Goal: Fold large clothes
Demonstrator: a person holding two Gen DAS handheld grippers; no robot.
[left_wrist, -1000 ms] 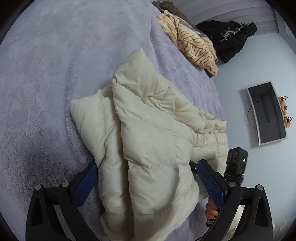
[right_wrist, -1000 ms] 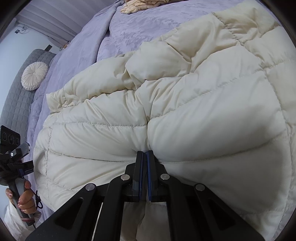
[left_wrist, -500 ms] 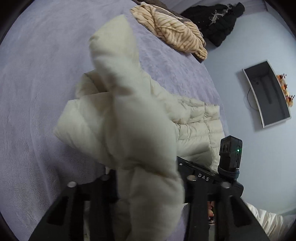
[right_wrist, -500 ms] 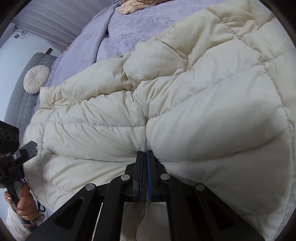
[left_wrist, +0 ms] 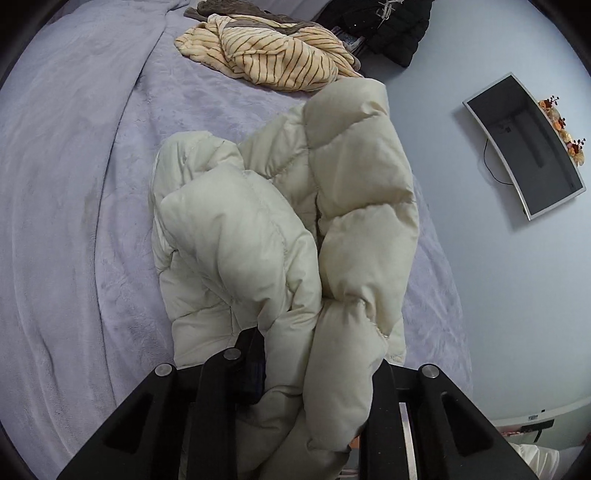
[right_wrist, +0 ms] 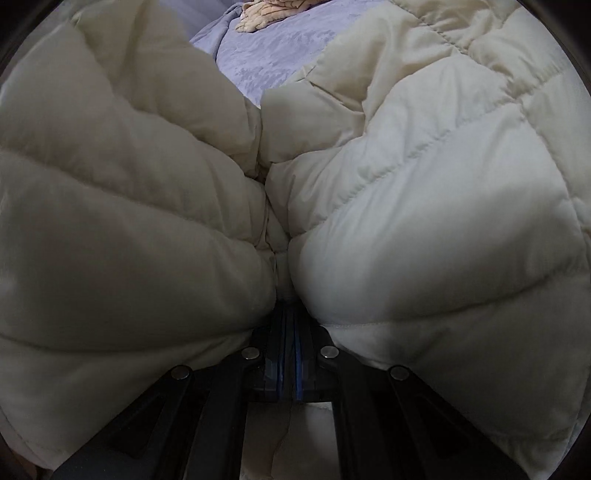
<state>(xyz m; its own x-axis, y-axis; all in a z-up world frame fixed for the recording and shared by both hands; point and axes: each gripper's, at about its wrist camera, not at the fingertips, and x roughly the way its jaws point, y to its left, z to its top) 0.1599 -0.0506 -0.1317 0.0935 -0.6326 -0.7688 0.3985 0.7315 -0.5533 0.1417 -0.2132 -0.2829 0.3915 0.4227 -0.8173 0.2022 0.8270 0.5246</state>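
A cream puffer jacket (left_wrist: 258,229) lies on the lilac bed cover (left_wrist: 74,184). My left gripper (left_wrist: 317,354) has a thick bunch of it between its jaws, which are closing, and holds that part raised above the bed. Its right finger is hidden behind the padding. In the right wrist view the jacket (right_wrist: 424,221) fills nearly everything and bulges on both sides of my right gripper (right_wrist: 290,332). That gripper is shut, with a thin pinch of the jacket between its blue pads. A small patch of the bed cover (right_wrist: 266,55) shows at the top.
A cream garment with dark stripes (left_wrist: 273,59) lies crumpled at the far end of the bed, and a black jacket (left_wrist: 391,29) is behind it. A dark panel in a grey frame (left_wrist: 524,144) sits beyond the bed's right edge. Bare bed cover spreads to the left.
My left gripper went from wide open astride the jacket's edge to closed on it and rose, lifting that part. In the right wrist view the raised padding now covers the left side.
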